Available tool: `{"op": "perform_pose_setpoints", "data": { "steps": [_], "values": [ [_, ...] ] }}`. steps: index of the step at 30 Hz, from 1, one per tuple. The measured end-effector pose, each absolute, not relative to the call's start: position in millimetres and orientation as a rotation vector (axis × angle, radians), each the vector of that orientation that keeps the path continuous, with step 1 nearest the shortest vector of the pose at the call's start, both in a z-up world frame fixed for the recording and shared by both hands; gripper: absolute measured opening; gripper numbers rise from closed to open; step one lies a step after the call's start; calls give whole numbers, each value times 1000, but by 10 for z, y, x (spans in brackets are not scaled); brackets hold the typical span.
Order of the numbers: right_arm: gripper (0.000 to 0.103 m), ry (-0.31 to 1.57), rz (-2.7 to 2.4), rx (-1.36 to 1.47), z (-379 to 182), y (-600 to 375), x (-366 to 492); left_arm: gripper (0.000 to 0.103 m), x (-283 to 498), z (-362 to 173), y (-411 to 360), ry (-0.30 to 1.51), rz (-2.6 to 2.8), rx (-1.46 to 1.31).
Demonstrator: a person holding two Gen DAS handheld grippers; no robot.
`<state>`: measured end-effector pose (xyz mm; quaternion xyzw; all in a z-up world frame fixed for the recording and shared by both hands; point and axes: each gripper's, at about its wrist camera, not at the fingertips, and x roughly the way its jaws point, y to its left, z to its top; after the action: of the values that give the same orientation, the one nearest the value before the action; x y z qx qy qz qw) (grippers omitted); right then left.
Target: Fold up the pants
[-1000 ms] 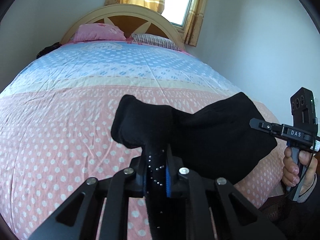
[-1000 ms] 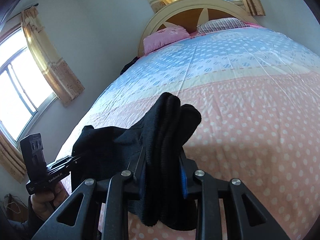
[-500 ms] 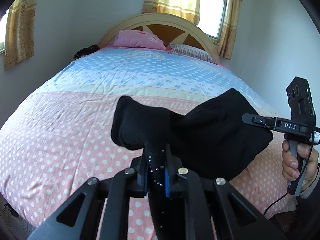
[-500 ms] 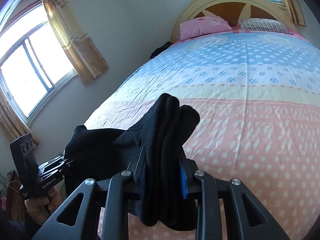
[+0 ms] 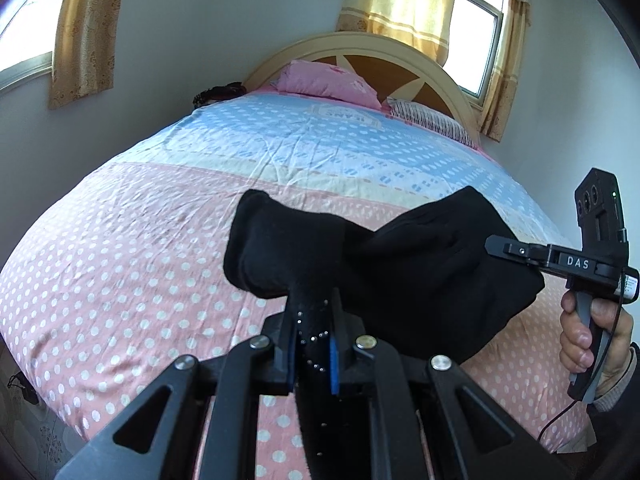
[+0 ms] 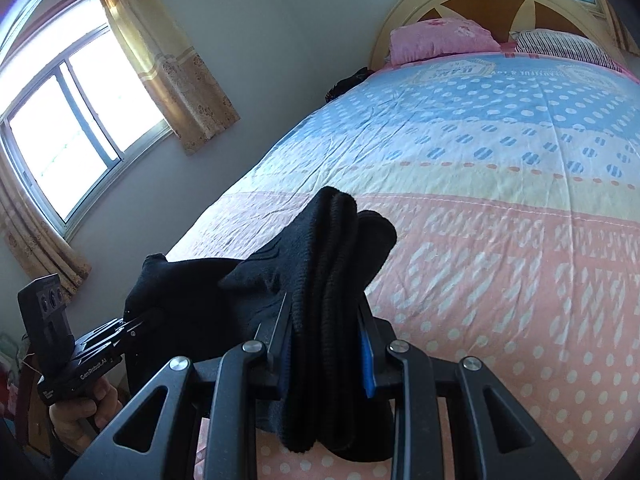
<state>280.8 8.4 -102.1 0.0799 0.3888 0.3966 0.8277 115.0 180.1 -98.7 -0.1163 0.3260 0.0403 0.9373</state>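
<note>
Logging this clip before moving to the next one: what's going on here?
A person holds a pair of black pants up over a bed, one handheld gripper at each end. The left gripper is clamped on a thin bunch of the cloth; the right gripper is clamped on a thicker bunch. The pants hang between them, not laid on the bed.

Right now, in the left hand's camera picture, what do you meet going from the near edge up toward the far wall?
left gripper → black pants → pink dotted part of the bedspread → blue part → pink pillow → headboard → curtained window.
</note>
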Motion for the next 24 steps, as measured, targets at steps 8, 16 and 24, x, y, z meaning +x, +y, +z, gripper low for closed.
{"op": "perform_pose_setpoints", "data": {
  "steps": [8, 16, 24],
  "values": [
    [28, 903, 804, 181, -1263, 144, 3007, 13, 1220, -1201, 1903, 718, 115, -224],
    [38, 979, 726, 139, -1539, 185, 3178, 55, 1301, -1471, 1877, 784, 220, -136],
    [57, 996, 673, 169, -1633, 73, 3269, 89, 1192, -1547, 2047, 786, 296, -146]
  ]
}}
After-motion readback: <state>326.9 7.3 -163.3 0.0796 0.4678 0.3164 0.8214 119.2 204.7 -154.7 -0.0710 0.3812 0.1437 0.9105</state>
